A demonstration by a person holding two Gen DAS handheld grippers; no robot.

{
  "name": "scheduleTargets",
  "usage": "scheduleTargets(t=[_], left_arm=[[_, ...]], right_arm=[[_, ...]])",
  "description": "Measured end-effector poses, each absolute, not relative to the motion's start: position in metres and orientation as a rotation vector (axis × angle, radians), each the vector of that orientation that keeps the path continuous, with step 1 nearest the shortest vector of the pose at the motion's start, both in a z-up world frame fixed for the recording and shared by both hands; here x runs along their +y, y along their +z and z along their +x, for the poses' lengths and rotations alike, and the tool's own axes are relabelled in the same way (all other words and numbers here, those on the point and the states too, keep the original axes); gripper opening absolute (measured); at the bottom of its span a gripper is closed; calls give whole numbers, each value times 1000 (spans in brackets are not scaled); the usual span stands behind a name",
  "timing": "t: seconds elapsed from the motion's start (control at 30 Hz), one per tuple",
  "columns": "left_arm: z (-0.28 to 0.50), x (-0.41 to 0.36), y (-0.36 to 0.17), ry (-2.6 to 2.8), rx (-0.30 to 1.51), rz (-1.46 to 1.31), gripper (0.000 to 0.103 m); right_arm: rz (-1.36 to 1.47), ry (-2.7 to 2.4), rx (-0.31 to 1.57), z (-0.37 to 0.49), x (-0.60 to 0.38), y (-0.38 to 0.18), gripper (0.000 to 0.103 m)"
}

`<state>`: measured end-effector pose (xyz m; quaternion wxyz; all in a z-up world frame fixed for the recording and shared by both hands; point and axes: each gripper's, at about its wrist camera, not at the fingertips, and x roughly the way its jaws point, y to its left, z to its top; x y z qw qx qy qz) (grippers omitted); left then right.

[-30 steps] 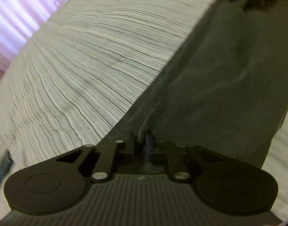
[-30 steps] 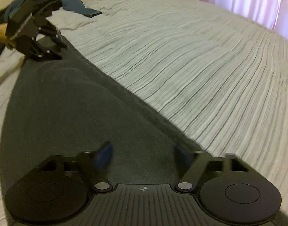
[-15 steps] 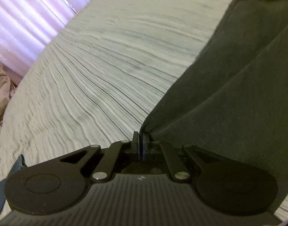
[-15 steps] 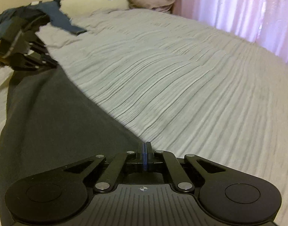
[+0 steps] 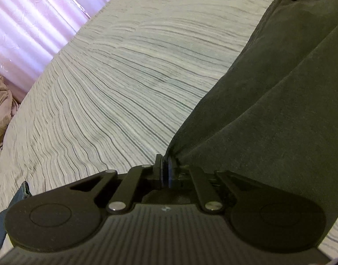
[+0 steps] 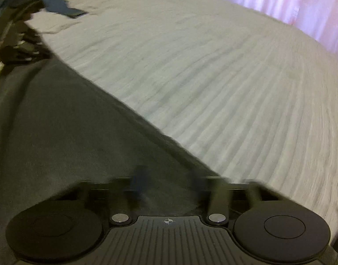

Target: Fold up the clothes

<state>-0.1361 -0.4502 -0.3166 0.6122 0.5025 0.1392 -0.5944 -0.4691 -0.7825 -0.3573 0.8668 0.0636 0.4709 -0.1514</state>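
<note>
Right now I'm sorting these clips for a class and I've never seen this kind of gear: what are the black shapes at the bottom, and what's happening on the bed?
Each picture comes from a camera on a hand-held two-finger gripper, looking along its fingers; a person holds one per hand. The black shapes are the grippers' own bodies. The left gripper is shut on the edge of a dark grey garment lying on a striped bedspread. The right gripper, blurred, is opening over the same garment, its fingers apart. Its view also shows the left gripper far off at upper left. Blue clothing lies near the pillows, with pink curtains behind.
</note>
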Motion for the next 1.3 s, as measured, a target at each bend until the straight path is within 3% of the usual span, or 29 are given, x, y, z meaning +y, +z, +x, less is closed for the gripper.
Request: scheduleTargets(t=[0.03,0.13,0.3,0.4,0.47,0.5,0.57,0.6,0.63,0.77,0.97,1.3], left_arm=[[-135,-448,-313,-1369,306,1140,3],[-132,-445,-302,-1353,267,1058,3],[-130,-458,-318,-1331,339,1083,4],[-137,-466,-329,-1312,341,1140,5],[-137,-467,-324,-1274,338,1136,19],[-135,-465,-320,-1250,329,1136,23],[-132,-460,-309,-1202,319,1126,25],[-130,-454,-301,-1189,316,1099,25],[-128,-447,-293,-1176,313,1071,25],[-154,-411,-261,-1209,265,941,25],[-260,-369,-244,-1447,114,856,25],[-454,-408,-281,-1755,-138,947,26]], right_arm=[[129,-309,991,-470,-781,-358,5],[12,-305,979,-472,-774,-352,0],[-55,-389,854,-478,-781,-337,0],[-18,-361,945,-469,-787,-356,0],[-38,-367,958,-469,-785,-362,1],[-46,-393,946,-472,-784,-358,2],[-66,-448,928,-477,-781,-351,35],[-90,-486,932,-482,-777,-347,62],[-116,-526,933,-488,-772,-340,68],[-29,-577,831,-532,-740,-306,67],[98,-577,626,-611,-645,-284,67],[261,-620,532,-660,-548,-309,67]])
